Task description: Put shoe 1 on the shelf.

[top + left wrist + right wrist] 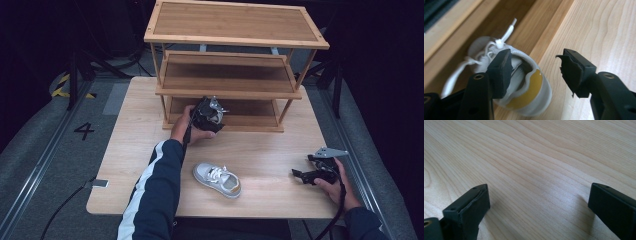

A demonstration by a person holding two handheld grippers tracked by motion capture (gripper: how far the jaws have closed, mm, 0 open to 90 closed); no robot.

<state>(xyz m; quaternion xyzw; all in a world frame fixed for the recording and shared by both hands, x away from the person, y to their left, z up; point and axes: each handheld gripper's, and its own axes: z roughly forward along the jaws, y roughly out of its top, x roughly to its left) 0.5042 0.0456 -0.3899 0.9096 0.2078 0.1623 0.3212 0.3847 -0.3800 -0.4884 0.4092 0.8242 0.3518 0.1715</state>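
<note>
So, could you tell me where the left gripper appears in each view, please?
High view: left gripper at centre, by the rack's bottom shelf.
Left gripper view: its open jaws rise from below, astride a white shoe's heel.
Right gripper view: right gripper open over table.
Shared landmark: the bottom shelf's edge.

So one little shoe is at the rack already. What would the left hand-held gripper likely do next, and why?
Probably draw the left hand-held gripper back from the white sneaker: its jaws stand open, with the shoe resting at the bottom shelf. A second sneaker waits on the table.
</note>
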